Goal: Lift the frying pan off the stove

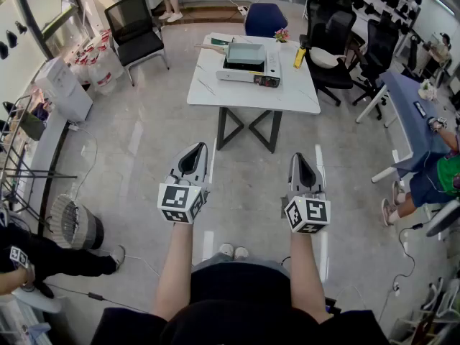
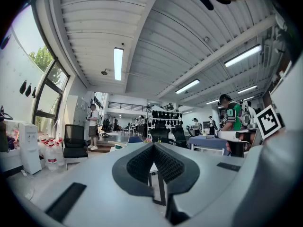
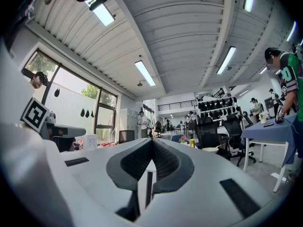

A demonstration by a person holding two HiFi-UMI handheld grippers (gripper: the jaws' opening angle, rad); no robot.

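A pale green square frying pan (image 1: 245, 52) with a wooden handle rests on a white portable stove (image 1: 249, 71) on the white table (image 1: 215, 92), well ahead of me. My left gripper (image 1: 195, 149) and right gripper (image 1: 300, 158) are held side by side over the floor, short of the table. Both have their jaws together with nothing between them. In the left gripper view the left gripper (image 2: 154, 144) points at the room; the right gripper (image 3: 152, 141) does the same in its own view.
A yellow bottle (image 1: 300, 57) and flowers (image 1: 281, 34) stand on the table. A blue chair (image 1: 264, 18) is behind it, black chairs (image 1: 136, 34) at left and right. A fan (image 1: 72, 223) lies at left, a blue desk (image 1: 415, 121) with a seated person at right.
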